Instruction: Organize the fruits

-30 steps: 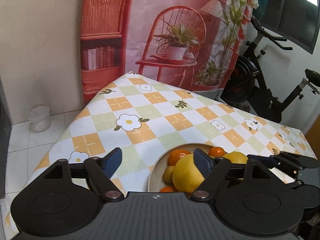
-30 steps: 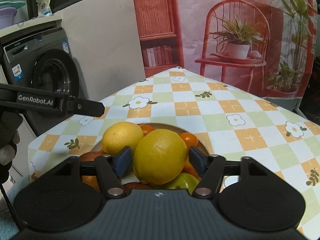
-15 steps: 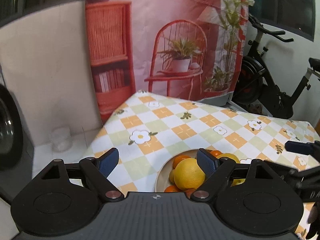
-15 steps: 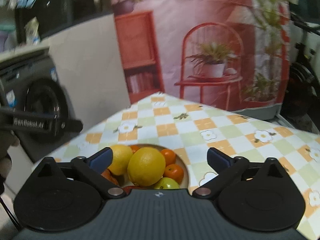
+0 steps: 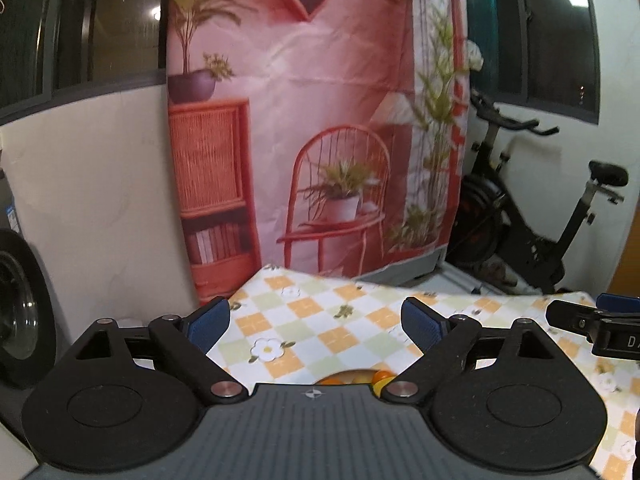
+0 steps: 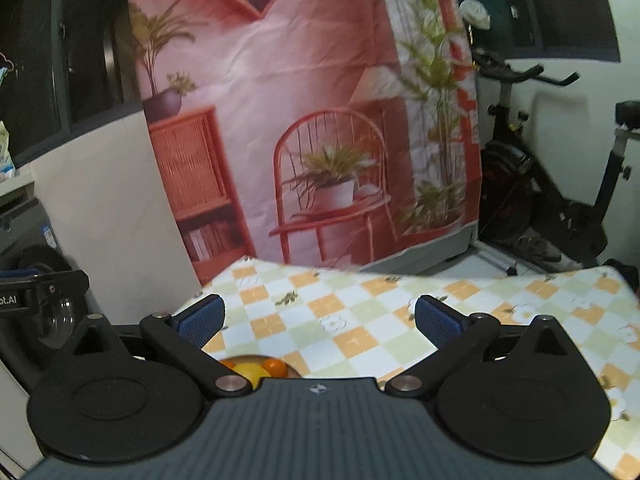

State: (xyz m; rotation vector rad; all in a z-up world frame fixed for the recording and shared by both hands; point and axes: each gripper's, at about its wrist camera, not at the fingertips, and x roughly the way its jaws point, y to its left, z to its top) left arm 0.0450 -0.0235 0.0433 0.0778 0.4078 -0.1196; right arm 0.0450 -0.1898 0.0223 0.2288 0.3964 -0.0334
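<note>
A bowl of fruit (image 5: pixel 352 378) shows only as a sliver just above the left gripper's body. In the right wrist view the fruit (image 6: pixel 256 367) is a yellow piece and small oranges at the bowl's far rim. My left gripper (image 5: pixel 316 316) hangs high above the checked tablecloth (image 5: pixel 304 344), its jaws opening with nothing between them. My right gripper (image 6: pixel 320 312) is open wide and empty over the cloth (image 6: pixel 360 320). Each gripper appears at the edge of the other's view: the right gripper (image 5: pixel 592 320), the left gripper (image 6: pixel 40 288).
A printed pink backdrop (image 5: pixel 312 120) hangs behind the table's far corner. An exercise bike (image 5: pixel 520 220) stands at the back right. A washing machine (image 5: pixel 16 308) is at the left, next to a white wall.
Both grippers rose and drew back from the bowl, which slid to the bottom of both views. The right gripper opened off the big yellow fruit, leaving it in the bowl.
</note>
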